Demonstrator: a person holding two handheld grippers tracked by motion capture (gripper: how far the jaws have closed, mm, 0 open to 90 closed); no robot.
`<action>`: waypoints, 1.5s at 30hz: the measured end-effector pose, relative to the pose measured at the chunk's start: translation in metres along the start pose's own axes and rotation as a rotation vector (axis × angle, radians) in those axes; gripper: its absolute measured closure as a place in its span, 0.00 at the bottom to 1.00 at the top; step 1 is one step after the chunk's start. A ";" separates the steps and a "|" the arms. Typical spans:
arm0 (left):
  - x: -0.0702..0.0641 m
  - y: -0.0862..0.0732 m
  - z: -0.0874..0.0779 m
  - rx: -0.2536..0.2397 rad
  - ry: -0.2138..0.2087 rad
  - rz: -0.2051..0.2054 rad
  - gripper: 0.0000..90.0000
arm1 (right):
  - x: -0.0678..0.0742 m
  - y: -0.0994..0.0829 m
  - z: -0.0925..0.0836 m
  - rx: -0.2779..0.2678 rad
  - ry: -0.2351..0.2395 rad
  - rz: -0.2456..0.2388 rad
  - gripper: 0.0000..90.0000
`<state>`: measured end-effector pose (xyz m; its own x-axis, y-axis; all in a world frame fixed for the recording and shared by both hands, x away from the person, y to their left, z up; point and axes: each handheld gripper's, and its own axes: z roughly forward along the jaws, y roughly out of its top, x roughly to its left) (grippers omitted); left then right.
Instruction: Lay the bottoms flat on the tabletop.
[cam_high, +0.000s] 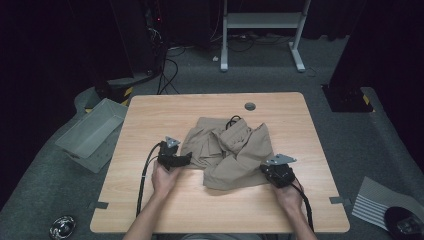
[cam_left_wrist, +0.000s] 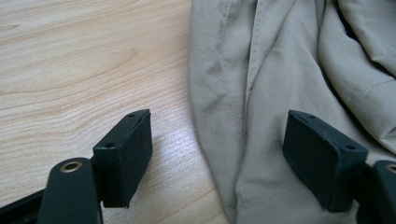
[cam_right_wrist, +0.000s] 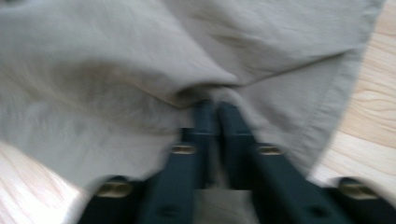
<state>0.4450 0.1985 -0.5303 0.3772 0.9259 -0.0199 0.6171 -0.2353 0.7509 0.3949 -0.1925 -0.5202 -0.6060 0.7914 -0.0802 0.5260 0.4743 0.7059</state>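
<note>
A crumpled pair of tan shorts (cam_high: 227, 152) lies in the middle of the wooden table (cam_high: 150, 115), a black drawstring showing at its far side. My left gripper (cam_high: 189, 160) rests at the garment's left edge. Its jaws stand open, one pad (cam_left_wrist: 125, 154) on bare wood, the other pad (cam_left_wrist: 322, 156) over the cloth (cam_left_wrist: 243, 93), with the hem between them and nothing pinched. My right gripper (cam_high: 264, 169) sits at the shorts' near right corner. In the right gripper view its jaws (cam_right_wrist: 215, 112) are pressed together with a fold of the tan fabric (cam_right_wrist: 116, 60) bunched at their tips.
A grey plastic bin (cam_high: 90, 134) stands on the floor off the table's left side. A round cable hole (cam_high: 250, 106) sits near the table's far edge. A white desk frame (cam_high: 262, 30) stands beyond. Striped paper (cam_high: 376, 202) lies on the floor at the right.
</note>
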 end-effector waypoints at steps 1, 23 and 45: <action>0.000 0.000 0.000 0.001 0.000 0.002 0.27 | -0.001 -0.001 -0.002 0.010 -0.008 -0.015 1.00; 0.009 -0.001 -0.002 -0.003 0.033 -0.030 0.29 | -0.007 0.003 0.003 -0.019 -0.023 0.082 0.79; -0.005 0.013 0.002 0.015 -0.036 0.028 0.40 | -0.015 0.001 -0.004 -0.051 -0.019 0.095 0.67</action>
<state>0.4523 0.1902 -0.5220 0.4192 0.9076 -0.0233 0.6161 -0.2656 0.7415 0.4019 -0.2056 -0.5155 -0.5437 0.8389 -0.0241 0.5494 0.3774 0.7455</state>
